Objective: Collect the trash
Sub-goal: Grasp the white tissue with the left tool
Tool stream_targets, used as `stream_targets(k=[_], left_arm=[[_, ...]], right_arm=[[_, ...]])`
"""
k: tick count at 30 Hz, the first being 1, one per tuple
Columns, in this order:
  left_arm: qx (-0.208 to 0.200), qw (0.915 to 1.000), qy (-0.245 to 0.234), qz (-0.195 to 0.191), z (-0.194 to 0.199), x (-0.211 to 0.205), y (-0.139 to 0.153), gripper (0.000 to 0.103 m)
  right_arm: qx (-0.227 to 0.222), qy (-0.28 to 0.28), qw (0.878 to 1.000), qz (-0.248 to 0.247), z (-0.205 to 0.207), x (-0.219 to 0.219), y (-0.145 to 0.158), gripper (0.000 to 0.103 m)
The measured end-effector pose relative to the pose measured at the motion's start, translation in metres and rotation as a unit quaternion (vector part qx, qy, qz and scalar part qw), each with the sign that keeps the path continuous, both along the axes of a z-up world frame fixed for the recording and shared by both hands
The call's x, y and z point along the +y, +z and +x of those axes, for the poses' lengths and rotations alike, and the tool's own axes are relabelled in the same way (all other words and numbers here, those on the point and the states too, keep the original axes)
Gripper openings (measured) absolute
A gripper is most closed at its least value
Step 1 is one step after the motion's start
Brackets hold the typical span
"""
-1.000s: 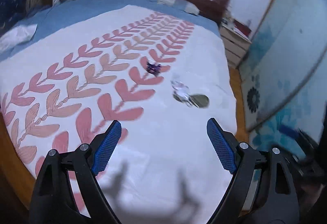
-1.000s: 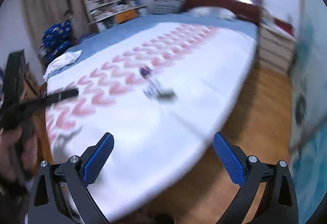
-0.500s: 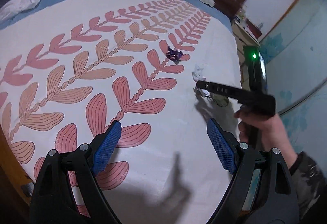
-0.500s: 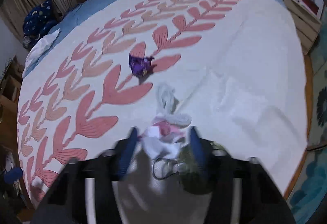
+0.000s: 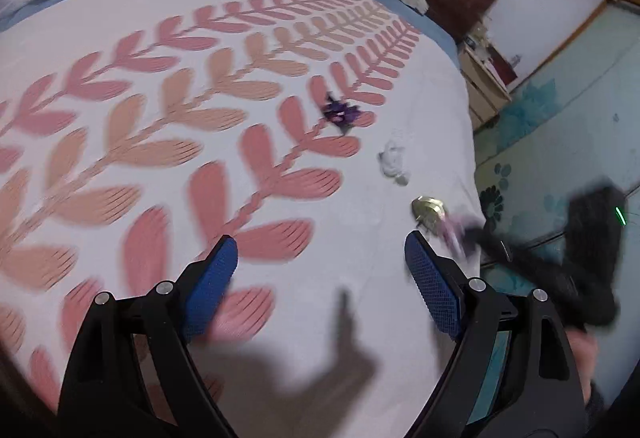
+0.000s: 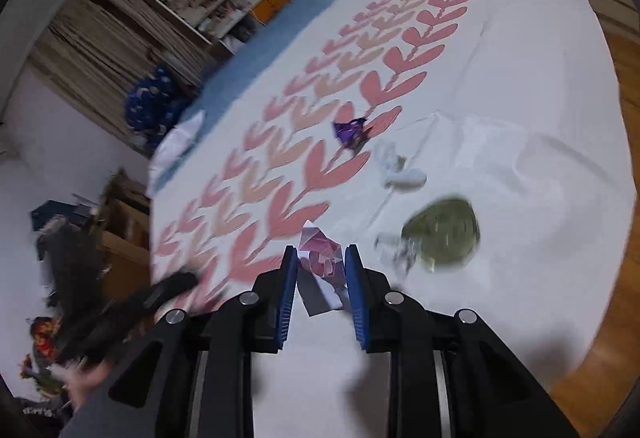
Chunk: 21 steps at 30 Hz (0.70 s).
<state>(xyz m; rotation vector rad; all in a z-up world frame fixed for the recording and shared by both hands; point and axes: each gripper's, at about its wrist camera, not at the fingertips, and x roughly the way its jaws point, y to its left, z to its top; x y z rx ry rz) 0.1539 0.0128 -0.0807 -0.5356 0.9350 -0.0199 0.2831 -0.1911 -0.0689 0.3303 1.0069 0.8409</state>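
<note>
Trash on the bedspread [image 6: 520, 86] counts four pieces: one pink-and-white wrapper [image 6: 322, 258], one purple wrapper [image 6: 351, 132], one white crumpled tissue [image 6: 398, 170] and one greenish round wrapper [image 6: 442, 234]. Left gripper [image 5: 320, 278] hangs wide open over the near bedspread, holding nothing. Right gripper [image 6: 322, 292] is closing, with the pink-and-white wrapper between its blue pads; contact is hard to confirm. Motion blur smears the greenish round wrapper's outline.
</note>
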Motion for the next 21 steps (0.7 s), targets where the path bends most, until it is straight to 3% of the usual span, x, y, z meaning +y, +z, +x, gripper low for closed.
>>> stream_targets(k=[4, 6, 10, 13, 16, 17, 18, 19, 21], left_arm=[[0.006, 0.9976, -0.018, -0.066, 0.047, -0.021, -0.018, 0.085], [0.009, 0.9973, -0.019, -0.070, 0.071, -0.038, -0.029, 0.085], [0.040, 0.9991, -0.003, -0.011, 0.112, -0.072, -0.049, 0.085], [0.043, 0.9979, -0.001, 0.049, 0.128, -0.090, -0.051, 0.085], [0.038, 0.9961, -0.002, 0.079, 0.131, -0.096, -0.056, 0.084], [0.032, 0.9960, 0.001, 0.083, 0.129, -0.096, -0.056, 0.065], [0.028, 0.9965, -0.007, 0.079, 0.127, -0.097, -0.055, 0.025], [0.031, 0.9968, -0.016, 0.072, 0.127, -0.097, -0.055, 0.017], [0.030, 0.9974, -0.031, 0.058, 0.123, -0.098, -0.054, 0.012]], right_arm=[[0.005, 0.005, 0.999, 0.032, -0.049, -0.037, 0.000, 0.026], [0.011, 0.011, 0.999, 0.045, -0.074, -0.054, -0.007, 0.026], [0.027, -0.006, 0.998, 0.054, -0.121, -0.094, -0.027, 0.026], [0.043, -0.032, 0.997, 0.064, -0.147, -0.126, -0.041, 0.027], [0.065, -0.056, 0.993, 0.085, -0.168, -0.154, -0.057, 0.027], [0.067, -0.059, 0.992, 0.085, -0.172, -0.158, -0.060, 0.027], [0.069, -0.059, 0.992, 0.089, -0.179, -0.165, -0.063, 0.027], [0.069, -0.063, 0.992, 0.087, -0.180, -0.169, -0.065, 0.028], [0.072, -0.066, 0.991, 0.086, -0.183, -0.175, -0.067, 0.028]])
